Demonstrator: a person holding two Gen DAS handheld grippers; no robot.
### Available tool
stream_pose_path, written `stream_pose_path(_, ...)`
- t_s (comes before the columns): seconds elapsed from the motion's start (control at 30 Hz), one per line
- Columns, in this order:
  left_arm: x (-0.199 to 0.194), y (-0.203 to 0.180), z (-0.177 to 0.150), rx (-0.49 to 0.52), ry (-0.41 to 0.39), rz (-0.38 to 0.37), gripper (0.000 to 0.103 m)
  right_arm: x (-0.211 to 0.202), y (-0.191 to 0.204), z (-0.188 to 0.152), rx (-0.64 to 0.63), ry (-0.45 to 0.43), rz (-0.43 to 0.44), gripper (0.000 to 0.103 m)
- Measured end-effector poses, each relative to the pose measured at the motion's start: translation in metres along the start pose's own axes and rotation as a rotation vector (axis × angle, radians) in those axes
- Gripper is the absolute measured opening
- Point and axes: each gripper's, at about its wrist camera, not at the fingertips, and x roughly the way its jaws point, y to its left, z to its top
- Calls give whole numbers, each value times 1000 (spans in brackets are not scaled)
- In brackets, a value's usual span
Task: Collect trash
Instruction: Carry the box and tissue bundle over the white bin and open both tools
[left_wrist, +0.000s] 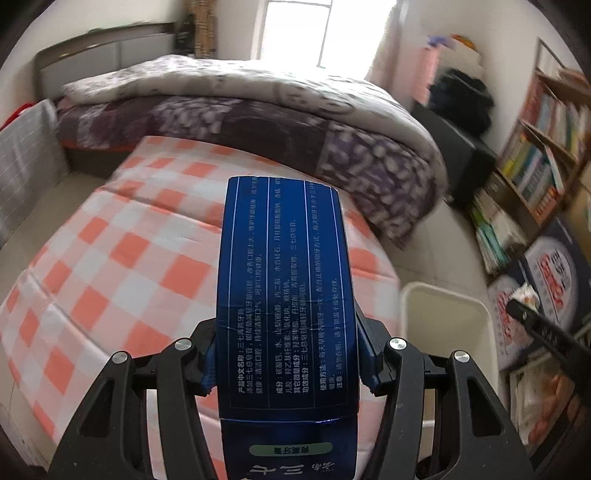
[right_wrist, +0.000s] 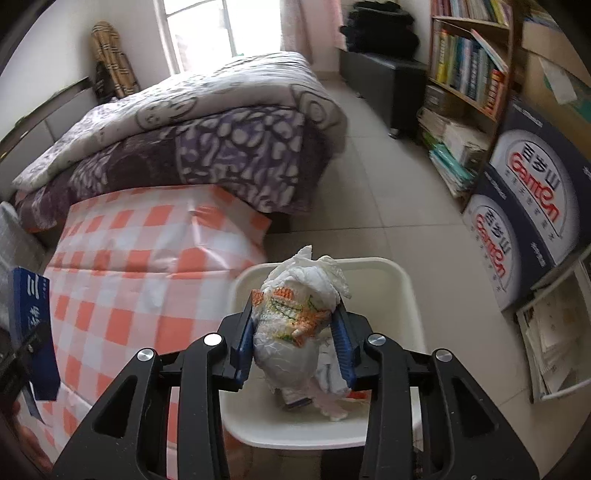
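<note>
L gripper clamps a blue toothpaste box above the checkered cloth; box's long axis runs fwd along the fingers, far end toward the quilt; white bin sits just beside cloth's right edge, bare tile floor beyond. R gripper grips a crumpled plastic wad, upright over the bin; trash already inside; bookshelf & cartons close in on the right.

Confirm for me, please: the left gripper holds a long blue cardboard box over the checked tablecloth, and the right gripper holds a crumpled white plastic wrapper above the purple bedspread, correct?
Not quite. The left gripper does hold the long blue cardboard box over the checked tablecloth. But the right wrist view shows the right gripper holding the crumpled white plastic wrapper above the white plastic bin, not the purple bedspread.
</note>
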Motion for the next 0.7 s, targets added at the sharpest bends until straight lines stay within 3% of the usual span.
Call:
stream_pose_path(0.1,8,-26,-6,44,23,-51,56,1,-22,1,39,18,-26,40)
stream_pose_path(0.27,20,-69,-15,98,49,-122,56,-3,-66,2,132,19,-99,75)
stream_pose_path(0.37,31,-93,-18,112,78,-159,56,-8,-90,3,200,12,-129,86)
stream_pose_path(0.7,40,-167,-31,223,110,-250,59,-18,-131,3,332,2,-113,91)
